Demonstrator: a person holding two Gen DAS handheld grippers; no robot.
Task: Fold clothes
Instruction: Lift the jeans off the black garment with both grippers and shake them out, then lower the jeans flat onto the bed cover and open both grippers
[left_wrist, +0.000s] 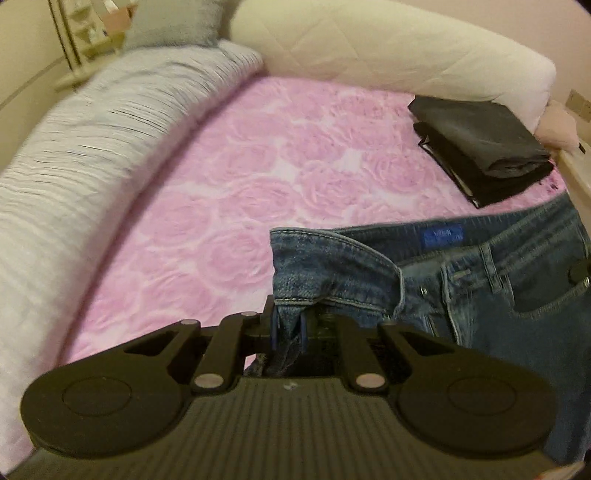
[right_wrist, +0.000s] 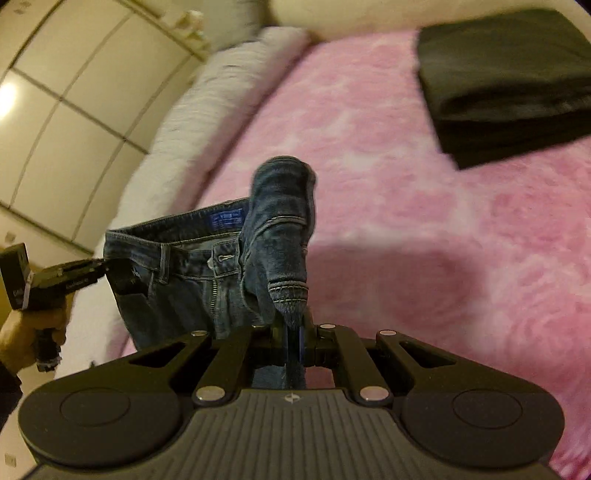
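Both grippers are clamped on the jeans (left_wrist: 461, 280) above the pink bed (left_wrist: 258, 177): the left gripper (left_wrist: 290, 325) on the waistband corner, the right gripper (right_wrist: 295, 332) on a bunched fold. Folded dark clothes (left_wrist: 484, 147) lie near the bed's far right corner.

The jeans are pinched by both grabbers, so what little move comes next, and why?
Probably lower the jeans onto the open pink bedspread and spread them flat. The left gripper and right gripper each pinch a bunched bit of denim near the waistband, so the jeans hang crumpled. The folded dark clothes sit off to the side, leaving room.
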